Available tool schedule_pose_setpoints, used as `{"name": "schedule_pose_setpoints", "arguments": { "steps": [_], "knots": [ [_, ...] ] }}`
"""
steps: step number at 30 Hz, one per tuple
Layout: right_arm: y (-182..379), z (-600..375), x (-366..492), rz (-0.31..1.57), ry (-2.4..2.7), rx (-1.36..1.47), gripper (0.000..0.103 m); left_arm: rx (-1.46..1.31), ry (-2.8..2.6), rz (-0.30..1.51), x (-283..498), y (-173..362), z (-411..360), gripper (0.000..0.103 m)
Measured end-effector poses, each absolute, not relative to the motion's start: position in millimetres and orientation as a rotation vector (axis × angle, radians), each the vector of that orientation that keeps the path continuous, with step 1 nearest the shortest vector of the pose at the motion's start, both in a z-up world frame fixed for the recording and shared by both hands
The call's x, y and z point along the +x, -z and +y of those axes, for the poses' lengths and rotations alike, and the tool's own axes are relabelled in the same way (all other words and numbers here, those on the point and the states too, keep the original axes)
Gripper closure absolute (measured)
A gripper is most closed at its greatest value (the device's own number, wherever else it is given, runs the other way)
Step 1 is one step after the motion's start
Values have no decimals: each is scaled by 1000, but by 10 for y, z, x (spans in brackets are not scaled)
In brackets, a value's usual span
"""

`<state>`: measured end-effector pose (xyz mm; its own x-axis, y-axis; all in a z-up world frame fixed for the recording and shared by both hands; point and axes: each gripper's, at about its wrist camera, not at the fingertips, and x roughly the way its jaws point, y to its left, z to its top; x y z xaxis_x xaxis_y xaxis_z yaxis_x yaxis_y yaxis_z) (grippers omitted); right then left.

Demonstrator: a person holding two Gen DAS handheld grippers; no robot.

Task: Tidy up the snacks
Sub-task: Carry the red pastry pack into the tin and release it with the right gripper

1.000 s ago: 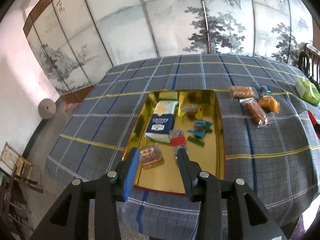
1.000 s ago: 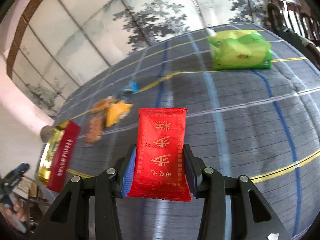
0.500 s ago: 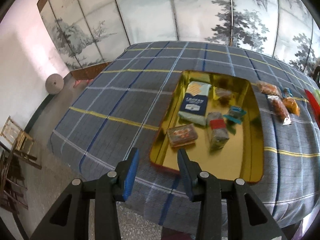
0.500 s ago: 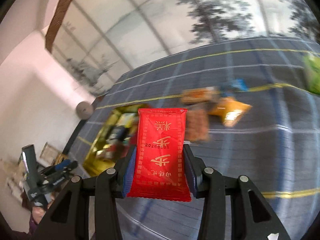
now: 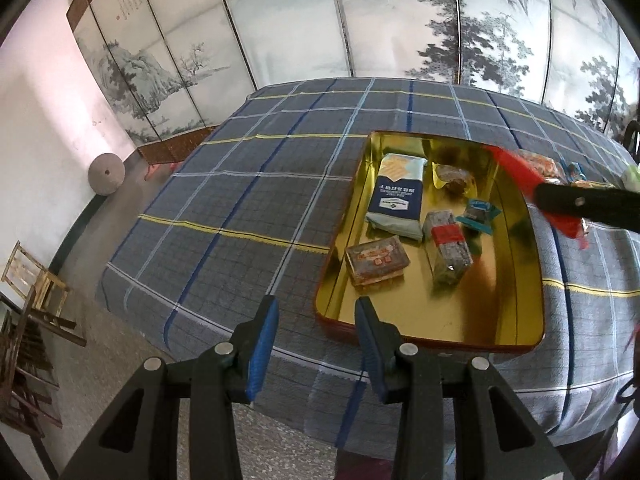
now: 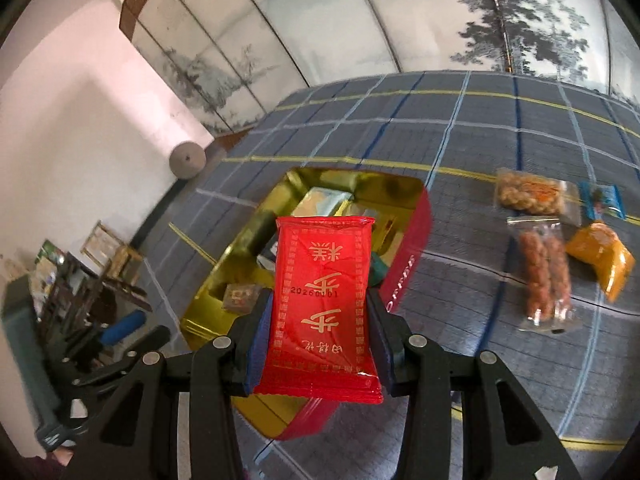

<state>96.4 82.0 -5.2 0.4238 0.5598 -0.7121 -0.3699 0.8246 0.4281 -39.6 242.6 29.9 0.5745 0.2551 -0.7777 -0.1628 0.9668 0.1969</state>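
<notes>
Fingers (image 6: pixel 378 332) of the right gripper (image 6: pixel 316 344) are pinched on a red snack packet (image 6: pixel 322 304), carried above the gold tin (image 5: pixel 516 346). Left gripper (image 5: pixel 316 340) fingers stand spread, empty, at six o'clock. Next, by judgement: lowering and release into bare tin floor.

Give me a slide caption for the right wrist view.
Right tool carries a red snack packet toward the gold tin tray; four more snacks wait on the plaid tablecloth.
</notes>
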Motion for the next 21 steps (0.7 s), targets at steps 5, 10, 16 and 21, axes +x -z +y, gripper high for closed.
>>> {"name": "schedule_pose_setpoints", "arguments": {
  "steps": [5, 10, 16, 21],
  "knots": [
    [175, 914, 995, 1003, -578, 195, 62, 103, -250, 932, -370, -274, 2495, 63],
    [208, 981, 1025, 1014, -574, 180, 62, 95, -252, 939, -361, -233, 2550, 63],
    [167, 1019, 996, 1008, -592, 188, 61, 94, -251, 940, -384, -228, 2563, 63],
    [92, 972, 925, 980, -604, 201, 60, 96, -251, 941, -392, -226, 2564, 63]
  ]
}}
